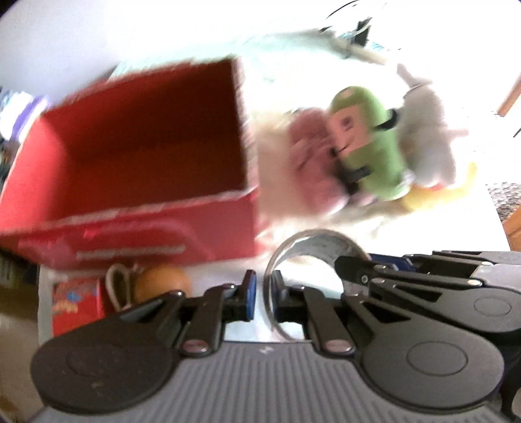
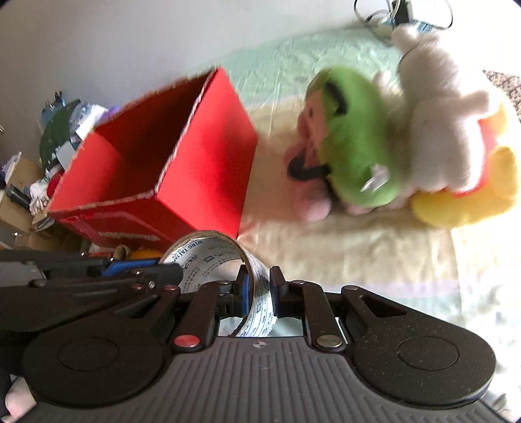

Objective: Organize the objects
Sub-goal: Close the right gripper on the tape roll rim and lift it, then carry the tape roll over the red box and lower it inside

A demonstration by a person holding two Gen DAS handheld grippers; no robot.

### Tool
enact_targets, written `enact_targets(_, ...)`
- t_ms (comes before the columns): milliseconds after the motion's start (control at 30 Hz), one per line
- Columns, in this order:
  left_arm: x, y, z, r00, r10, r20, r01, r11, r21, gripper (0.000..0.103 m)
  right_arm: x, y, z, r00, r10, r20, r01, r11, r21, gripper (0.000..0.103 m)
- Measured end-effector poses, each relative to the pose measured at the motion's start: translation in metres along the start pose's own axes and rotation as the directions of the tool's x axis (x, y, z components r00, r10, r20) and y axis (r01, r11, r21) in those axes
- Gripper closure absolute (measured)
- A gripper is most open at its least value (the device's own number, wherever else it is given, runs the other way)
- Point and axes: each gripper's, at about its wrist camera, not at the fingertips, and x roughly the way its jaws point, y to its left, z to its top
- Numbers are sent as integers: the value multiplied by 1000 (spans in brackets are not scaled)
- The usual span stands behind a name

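Both grippers are shut on one roll of clear tape (image 1: 312,247), which also shows in the right wrist view (image 2: 208,253). My left gripper (image 1: 263,294) pinches its left rim. My right gripper (image 2: 260,293) pinches its right rim. The right gripper shows at the right of the left wrist view (image 1: 361,266). An open, empty red box (image 1: 146,156) stands ahead to the left on the bed, also seen in the right wrist view (image 2: 156,162). A pile of plush toys lies to its right: green (image 2: 355,146), pink (image 2: 309,195), white (image 2: 436,130), yellow (image 2: 469,195).
A pale quilted bedspread (image 2: 342,247) covers the bed. Below the box edge sit an orange ball (image 1: 162,283) and a small red carton (image 1: 76,302). Clutter of boxes and bags (image 2: 39,162) lies on the floor at left. A cable (image 2: 403,13) lies at the far end.
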Motion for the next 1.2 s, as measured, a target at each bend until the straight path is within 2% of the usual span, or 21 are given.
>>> enact_targets(267,-46,-39,26,986,-49,159,31,994,109,98,-48,-14,32,987,7,163,-9,1000,14,87)
enact_targets(367,-61,-36,44,976,-68,206,44,992,120,98,-56,-4,49,975,11,224,-4,999,-32,87)
enact_targets(500,-72,-21,75,961,-55,269,23,992,122,98,-51,23,76,960,28,279,-3,996,-88,87)
enact_targets(667,-83,22,109,946,-31,323,-4,994,107,97,-23,55,113,960,69,270,-45,995,-91,87)
enact_targets(767,-78,56,123,948,-17,318,-7,997,74,97,0,76,124,967,70,245,-45,993,-106,87)
enact_targets(967,-35,110,131,970,24,240,-37,998,48,97,64,107,134,990,15,141,2,992,-126,90)
enact_targets(1067,-5,137,129,985,-11,173,6,1000,29,97,94,112,135,997,-17,79,27,992,-121,90)
enact_targets(1200,34,155,122,994,-27,103,26,1000,16,97,130,119,132,996,-84,8,84,986,-147,90)
